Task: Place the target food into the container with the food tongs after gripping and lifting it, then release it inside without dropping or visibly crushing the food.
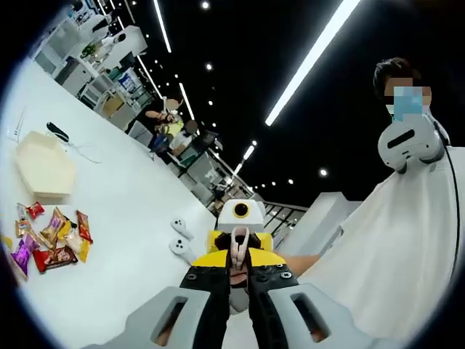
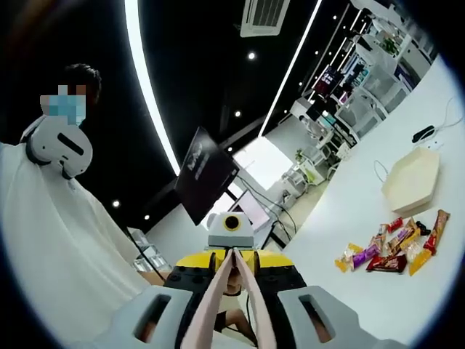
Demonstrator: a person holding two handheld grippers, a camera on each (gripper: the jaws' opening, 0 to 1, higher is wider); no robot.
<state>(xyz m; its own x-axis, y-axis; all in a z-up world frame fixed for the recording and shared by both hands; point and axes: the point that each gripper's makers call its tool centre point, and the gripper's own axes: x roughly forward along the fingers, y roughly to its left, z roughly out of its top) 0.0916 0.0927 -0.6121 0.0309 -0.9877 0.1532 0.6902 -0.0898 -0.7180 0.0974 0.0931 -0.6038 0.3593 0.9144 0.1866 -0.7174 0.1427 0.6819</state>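
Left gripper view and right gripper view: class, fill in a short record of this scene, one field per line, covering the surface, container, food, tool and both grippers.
surface: white table
container: pale hexagonal container, standing on the table
food: pile of wrapped snacks in mixed colours, beside the container, none inside it as far as can be seen
tool: pink food tongs, tips together
left gripper: shut on the food tongs
right gripper: shut on the food tongs
person: white garment, facing the cameras
progress: no snack gripped

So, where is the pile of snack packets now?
The pile of snack packets lies on the white table, at the left in the left gripper view and at the right in the right gripper view, close to the pale hexagonal container.
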